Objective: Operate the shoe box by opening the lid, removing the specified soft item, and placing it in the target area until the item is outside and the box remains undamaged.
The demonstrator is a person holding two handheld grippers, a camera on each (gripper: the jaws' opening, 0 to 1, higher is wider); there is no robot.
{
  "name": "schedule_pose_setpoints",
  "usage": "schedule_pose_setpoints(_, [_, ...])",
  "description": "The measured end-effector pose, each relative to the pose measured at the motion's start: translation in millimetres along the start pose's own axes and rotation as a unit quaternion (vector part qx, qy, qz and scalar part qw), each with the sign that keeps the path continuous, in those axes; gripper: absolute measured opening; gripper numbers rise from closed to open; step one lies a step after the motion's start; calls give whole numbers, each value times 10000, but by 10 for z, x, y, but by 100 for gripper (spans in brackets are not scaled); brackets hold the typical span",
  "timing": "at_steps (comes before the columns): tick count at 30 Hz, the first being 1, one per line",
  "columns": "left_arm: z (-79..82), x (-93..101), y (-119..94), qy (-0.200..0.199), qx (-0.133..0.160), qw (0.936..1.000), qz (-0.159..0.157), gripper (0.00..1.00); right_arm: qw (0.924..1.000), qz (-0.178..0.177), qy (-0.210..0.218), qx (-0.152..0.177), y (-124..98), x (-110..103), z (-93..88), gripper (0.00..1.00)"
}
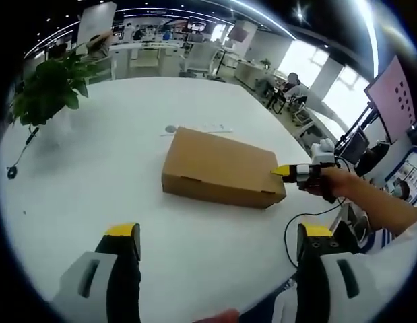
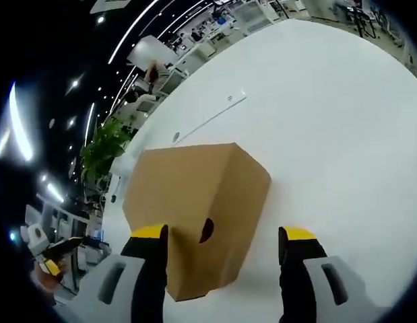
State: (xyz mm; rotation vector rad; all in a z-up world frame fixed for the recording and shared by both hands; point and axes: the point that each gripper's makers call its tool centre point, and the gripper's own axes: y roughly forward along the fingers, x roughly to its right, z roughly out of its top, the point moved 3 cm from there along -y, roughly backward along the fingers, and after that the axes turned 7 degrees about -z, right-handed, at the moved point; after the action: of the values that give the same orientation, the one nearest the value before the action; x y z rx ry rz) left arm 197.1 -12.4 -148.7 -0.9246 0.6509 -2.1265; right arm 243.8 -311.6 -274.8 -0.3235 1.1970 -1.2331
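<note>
**Shoe box closed, both grippers at approach**

Open-plan office space surrounds a wide white surface; desks, screens and a seated person fill the far background, and a potted plant stands near the surface's far-left edge.

Shoe box: brown cardboard, lid shut, resting flat near the middle of the surface. One end panel carries a round finger hole. The soft item is inside and cannot be seen.

Right gripper: jaws apart, straddling the box's near end corner, with the finger hole between them. Contact with the cardboard cannot be confirmed.

Left gripper: jaws apart, holding nothing, well back from the box's long side.

Hazards, as judgement:
- Closing the right gripper on the corner rather than the lid edge may crush or crease the cardboard.
- Lifting the lid with the base unrestrained may drag or tip the whole box across the smooth surface.
- Pulling at one end only may tear the lid flap.
</note>
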Motion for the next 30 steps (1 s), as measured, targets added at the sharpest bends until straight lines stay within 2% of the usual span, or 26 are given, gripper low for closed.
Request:
schedule_pose_setpoints(5, [12,13,17,-30,10,10000,24,98,10000,20,0,-37,23,23,-1,67])
schedule_pose_setpoints(14, [11,85,66,6,-1,10000,16,98,9994,198,258,-82,57,37,-15,68])
schedule_pose_setpoints(25, [11,138,101,-63,1,10000,11,99,9993,267,233,-96,70,57,-16,70])
schedule_pose_setpoints(30, [-35,173,131,-17,-126,9999,4,98,9991,372,205,-61,82,45,-13,69])
